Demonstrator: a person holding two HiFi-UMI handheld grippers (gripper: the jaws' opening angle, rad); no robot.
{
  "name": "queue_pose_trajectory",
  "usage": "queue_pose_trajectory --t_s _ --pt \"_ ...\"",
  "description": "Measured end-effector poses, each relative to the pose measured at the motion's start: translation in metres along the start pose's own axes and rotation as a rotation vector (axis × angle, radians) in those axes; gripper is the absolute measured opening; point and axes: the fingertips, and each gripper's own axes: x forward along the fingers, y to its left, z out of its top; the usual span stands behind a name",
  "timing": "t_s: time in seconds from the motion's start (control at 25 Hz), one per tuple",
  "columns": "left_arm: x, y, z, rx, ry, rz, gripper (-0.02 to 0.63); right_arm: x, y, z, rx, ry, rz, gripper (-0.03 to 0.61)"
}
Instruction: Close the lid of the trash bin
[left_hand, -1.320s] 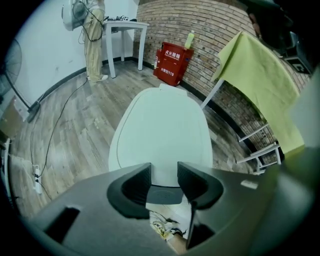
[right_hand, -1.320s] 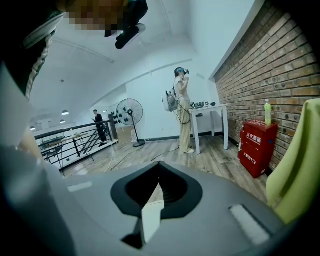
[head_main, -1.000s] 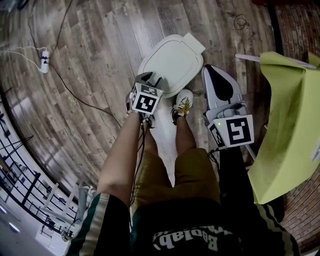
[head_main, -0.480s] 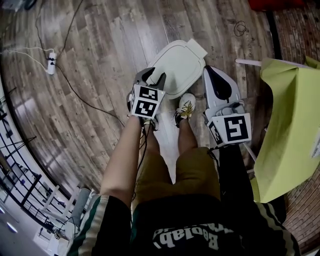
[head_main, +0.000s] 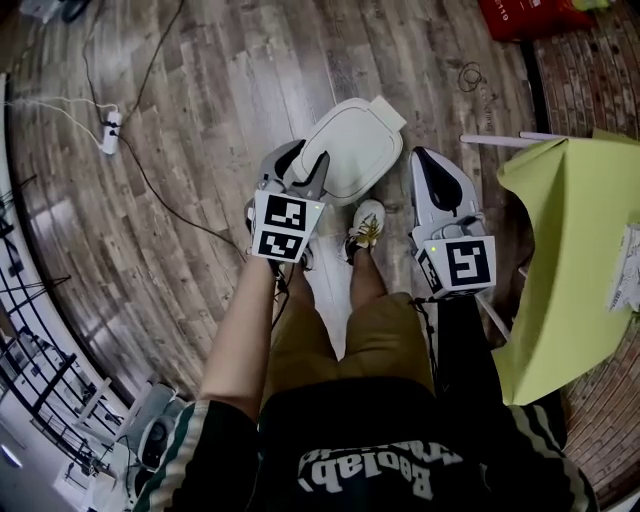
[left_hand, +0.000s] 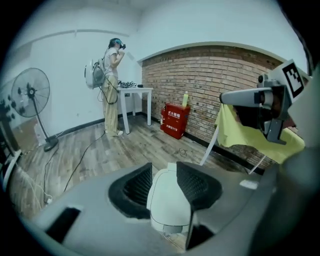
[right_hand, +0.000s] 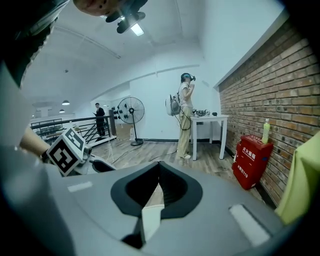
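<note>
Down on the wooden floor (head_main: 200, 90), at the upper middle of the head view, stands the white trash bin (head_main: 362, 170) with its lid (head_main: 345, 135) lying flat and shut, just above the person's shoe (head_main: 367, 222). The left gripper (head_main: 302, 165) hangs over the bin's left edge with its fingers spread. The right gripper (head_main: 425, 158) sits just right of the bin, drawn to a point. A yellow cloth (head_main: 570, 250) fills the right side, a power strip (head_main: 112, 130) lies at the upper left, and a red box (head_main: 525, 15) shows in the top right corner. In the left gripper view the jaws stand apart, released, having just been closing a little. The lid shows through the gap at lower centre, beyond the pads and untouched by them. The right gripper is at the upper right, in front of the cloth, a person (left_hand: 110, 85) stands by a white table (left_hand: 132, 90) at the upper left, and a fan (left_hand: 31, 92) is at the far left. In the right gripper view the jaws are clenched together on nothing, with only a thin wedge of floor showing below their meeting tips, and the left gripper shows at the left edge.
</note>
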Motion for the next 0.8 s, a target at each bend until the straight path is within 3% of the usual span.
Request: queue_pose_trajectory --t_s 0.28,0.8 --pt "-0.049 -0.001 0.059 0.013 -0.102 0.037 0.158 -0.019 0.004 0.034 -0.019 -0.011 -0.006 0.029" --pt "-0.13 -0.003 0.128 0.037 -0.196 0.065 0.157 -0.048 0.026 0.1 -0.06 -0.069 0.021 0.031"
